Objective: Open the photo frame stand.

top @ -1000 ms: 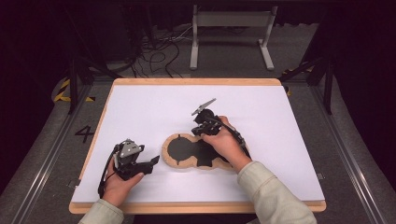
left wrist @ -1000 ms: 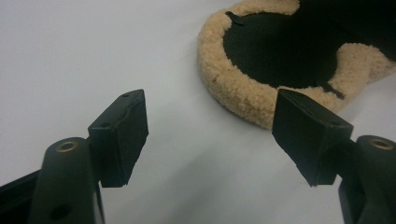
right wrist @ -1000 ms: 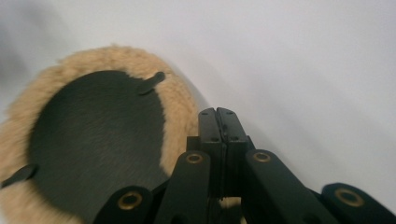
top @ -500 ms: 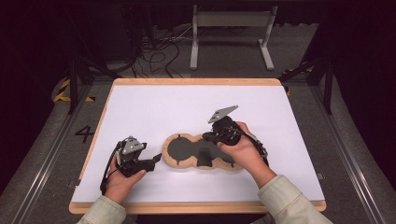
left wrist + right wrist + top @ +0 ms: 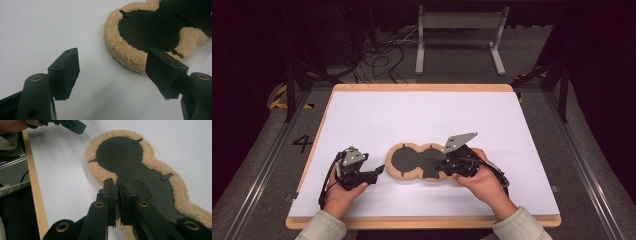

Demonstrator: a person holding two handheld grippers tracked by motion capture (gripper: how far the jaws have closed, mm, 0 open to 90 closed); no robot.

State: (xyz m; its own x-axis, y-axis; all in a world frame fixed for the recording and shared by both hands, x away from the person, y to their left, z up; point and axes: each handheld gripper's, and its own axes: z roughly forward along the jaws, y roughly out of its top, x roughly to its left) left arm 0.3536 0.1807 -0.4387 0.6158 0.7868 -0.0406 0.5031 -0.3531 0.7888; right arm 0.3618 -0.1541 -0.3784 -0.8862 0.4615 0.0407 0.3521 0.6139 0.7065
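Fleecy tan pad [image 5: 412, 172], one, pinched by right tongs [image 5: 117, 192]; left tongs [image 5: 112, 72] wide, beside it.

Left gripper [image 5: 379, 171]: black body, grey three-cornered plate with small screws on top, black cable looping behind. Its two jaws end in blocky black pads [image 5: 65, 72] on arms bearing brass-ringed holes. Right gripper [image 5: 432, 167]: same black build, a larger grey plate above, paired flat pads [image 5: 110, 195] and brass-ringed pivots below. Both forearms wear pale greenish-grey sleeves [image 5: 322, 227].
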